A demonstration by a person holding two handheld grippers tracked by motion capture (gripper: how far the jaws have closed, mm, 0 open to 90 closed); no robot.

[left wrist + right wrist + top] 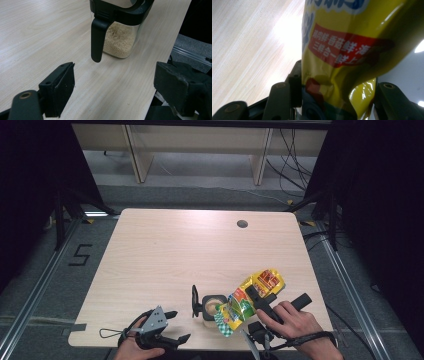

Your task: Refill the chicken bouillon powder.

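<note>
Here the yellow seasoning pouch (pixel 250 301) is tipped over the clear jar (pixel 212 306), its lower corner with the green-checked edge hanging at the jar's open mouth and its printed top pointing up and away toward the far right of the table (pixel 165 245). Your right gripper (pixel 261 301) has the pouch clamped around its middle; in the right gripper view the crinkled foil (pixel 352 50) is pinched between the two black jaws, with the red label band just above them. Your right hand (pixel 295 322) sits behind it at the near right edge of the table.

The jar stands upright on the wood near the front edge, just left of the pouch. It has a black collar and a black handle (pixel 97 40) hanging down its side, and it holds a pale, sandy powder (pixel 118 40) that fills the lower part. A black lid piece (pixel 195 301) stands up at its left side.

Your left gripper (pixel 170 326) rests low at the near left, well apart from the jar, with its jaws spread wide and nothing between them; the left gripper view looks along them at the jar ahead.
</note>
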